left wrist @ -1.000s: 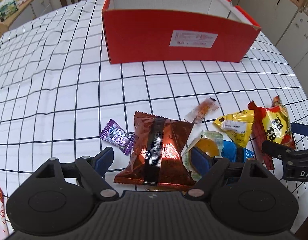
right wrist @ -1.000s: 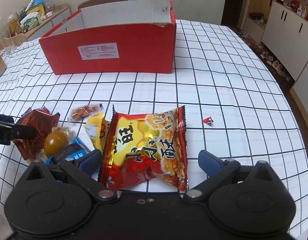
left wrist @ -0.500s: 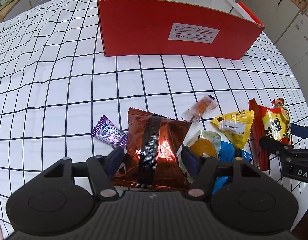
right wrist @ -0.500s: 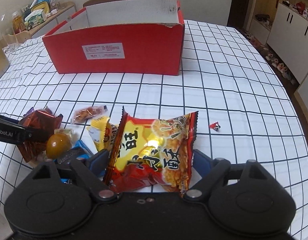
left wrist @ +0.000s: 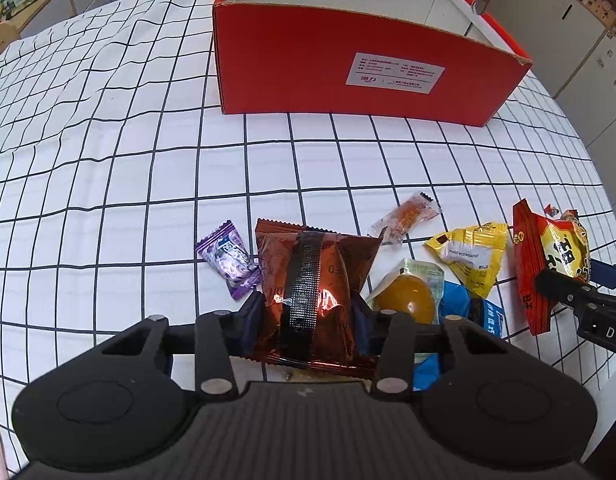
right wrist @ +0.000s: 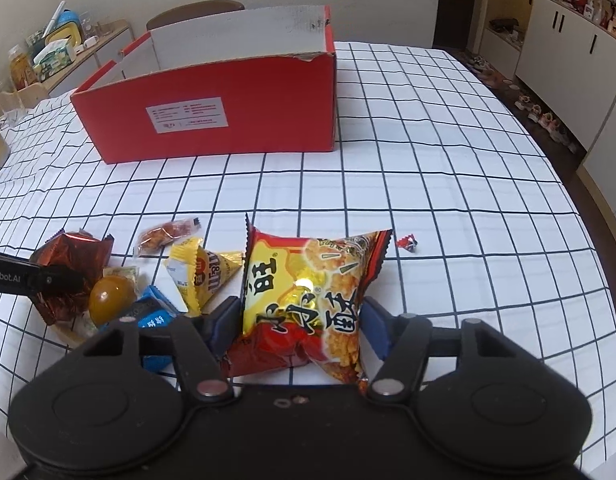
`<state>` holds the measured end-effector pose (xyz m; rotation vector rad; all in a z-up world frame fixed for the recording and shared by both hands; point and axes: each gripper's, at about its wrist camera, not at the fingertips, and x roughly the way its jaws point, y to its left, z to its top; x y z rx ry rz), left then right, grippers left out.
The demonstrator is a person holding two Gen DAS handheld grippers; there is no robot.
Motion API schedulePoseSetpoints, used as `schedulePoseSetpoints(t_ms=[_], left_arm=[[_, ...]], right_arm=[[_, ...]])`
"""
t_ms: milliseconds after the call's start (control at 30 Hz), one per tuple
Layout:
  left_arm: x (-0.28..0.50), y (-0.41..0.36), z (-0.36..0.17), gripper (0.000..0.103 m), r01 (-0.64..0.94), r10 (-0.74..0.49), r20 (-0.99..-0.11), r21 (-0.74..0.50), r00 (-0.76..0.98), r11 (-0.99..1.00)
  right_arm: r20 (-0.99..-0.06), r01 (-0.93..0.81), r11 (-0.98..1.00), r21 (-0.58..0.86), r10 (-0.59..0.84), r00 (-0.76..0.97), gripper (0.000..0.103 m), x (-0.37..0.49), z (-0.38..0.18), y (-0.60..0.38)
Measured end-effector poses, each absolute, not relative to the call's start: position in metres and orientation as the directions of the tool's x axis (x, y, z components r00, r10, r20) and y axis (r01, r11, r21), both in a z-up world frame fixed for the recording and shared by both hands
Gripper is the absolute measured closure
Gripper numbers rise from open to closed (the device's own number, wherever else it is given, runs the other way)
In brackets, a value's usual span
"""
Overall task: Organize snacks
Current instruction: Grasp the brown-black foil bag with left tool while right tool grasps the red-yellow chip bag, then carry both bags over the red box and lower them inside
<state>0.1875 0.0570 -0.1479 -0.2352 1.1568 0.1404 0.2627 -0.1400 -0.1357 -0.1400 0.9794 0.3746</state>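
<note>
My left gripper (left wrist: pixel 306 322) is shut on a shiny brown snack bag (left wrist: pixel 312 276), squeezing its near end on the checked tablecloth. My right gripper (right wrist: pixel 300 326) is shut on a yellow and red rice cracker bag (right wrist: pixel 308 292), which bulges between the pads. The red cardboard box (left wrist: pixel 348 64) stands open at the back of the table; it also shows in the right wrist view (right wrist: pixel 228 116). Between the two bags lie a yellow triangular packet (left wrist: pixel 472 258), an amber jelly cup (left wrist: pixel 404 300), a blue packet (left wrist: pixel 464 308), a small orange snack wrapper (left wrist: pixel 408 218) and a purple candy (left wrist: pixel 230 260).
A tiny red candy (right wrist: pixel 406 243) lies right of the cracker bag. The table edge curves away on the right (right wrist: pixel 588 216), with white cabinets (right wrist: pixel 568 52) beyond. A chair back (right wrist: pixel 196 12) and a cluttered sideboard (right wrist: pixel 56 56) stand behind the box.
Both grippers have closed from wide open onto their bags: the left on the brown bag, the right on the cracker bag. Both bags now pucker between the pads.
</note>
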Motion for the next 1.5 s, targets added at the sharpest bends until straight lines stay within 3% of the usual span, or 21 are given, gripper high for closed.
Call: schedulePoseSetpoints(t_ms=[967,1500], left_arm=[[0.162,0.051,-0.044,0.060,-0.230,0.021,-0.819,-0.137,0.574,0.964],[0.202,0.042,0.019,0.060,-0.181,0.039,-0.720,-0.122,0.693,0.976]], right_arm=[[-0.713,-0.424,0.894,0.144,0.391,0.582,0.042,0.234,-0.029,-0.126],[-0.615,-0.482,0.869,0.115,0.443,0.652,0.042,0.268,0.024,-0.102]])
